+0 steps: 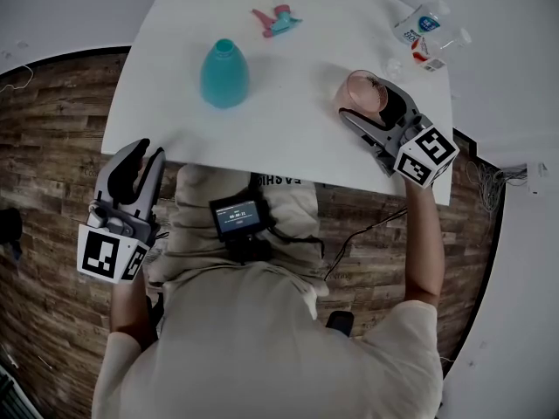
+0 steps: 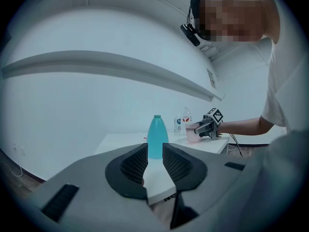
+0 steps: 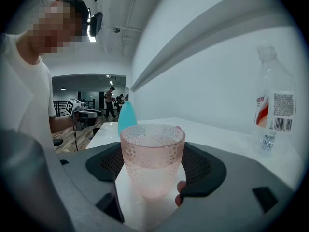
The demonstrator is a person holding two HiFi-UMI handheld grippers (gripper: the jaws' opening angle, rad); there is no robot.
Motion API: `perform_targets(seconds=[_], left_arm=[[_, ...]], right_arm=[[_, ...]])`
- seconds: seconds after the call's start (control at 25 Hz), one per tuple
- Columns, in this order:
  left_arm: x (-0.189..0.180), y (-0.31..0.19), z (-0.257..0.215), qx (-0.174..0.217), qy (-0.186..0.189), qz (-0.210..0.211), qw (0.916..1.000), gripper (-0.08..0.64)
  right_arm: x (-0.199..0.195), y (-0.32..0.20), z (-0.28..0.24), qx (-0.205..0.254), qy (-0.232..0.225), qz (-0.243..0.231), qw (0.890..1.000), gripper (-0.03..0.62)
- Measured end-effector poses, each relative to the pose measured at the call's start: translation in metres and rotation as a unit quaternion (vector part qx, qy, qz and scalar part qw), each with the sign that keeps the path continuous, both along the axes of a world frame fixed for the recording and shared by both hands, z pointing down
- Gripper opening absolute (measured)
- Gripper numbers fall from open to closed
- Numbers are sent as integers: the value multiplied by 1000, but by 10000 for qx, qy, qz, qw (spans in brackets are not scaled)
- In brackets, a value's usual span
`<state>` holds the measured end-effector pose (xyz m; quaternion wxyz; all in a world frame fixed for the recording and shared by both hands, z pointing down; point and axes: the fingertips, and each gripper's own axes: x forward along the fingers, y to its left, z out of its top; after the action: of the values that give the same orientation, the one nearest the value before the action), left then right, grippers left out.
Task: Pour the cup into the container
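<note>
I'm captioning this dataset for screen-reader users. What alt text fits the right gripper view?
The right gripper clamps an upright pink textured cup between its jaws on a white table. A teal bottle stands behind the cup to the left, and a clear labelled bottle stands at the right.

The cup [image 3: 152,161] is translucent pink with a pebbled, dotted pattern; the container [image 1: 224,74], at 10 o'clock on the white tabletop [image 1: 288,142], is teal. The left hand-held gripper [image 1: 147,155] and right hand-held gripper [image 1: 369,105] are grey with black pads and black-and-white square markers. The floor [image 1: 52,147] is brown planking
</note>
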<state>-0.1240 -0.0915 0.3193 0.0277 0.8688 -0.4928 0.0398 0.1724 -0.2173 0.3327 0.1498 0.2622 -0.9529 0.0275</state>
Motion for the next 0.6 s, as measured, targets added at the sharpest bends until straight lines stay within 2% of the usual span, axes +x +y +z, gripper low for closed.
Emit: perform_targets(seconds=[0.6], left_arm=[[-1, -3, 1, -9, 7, 14, 10000, 104]], right_arm=[[-1, -1, -3, 39, -67, 34, 10000, 371]])
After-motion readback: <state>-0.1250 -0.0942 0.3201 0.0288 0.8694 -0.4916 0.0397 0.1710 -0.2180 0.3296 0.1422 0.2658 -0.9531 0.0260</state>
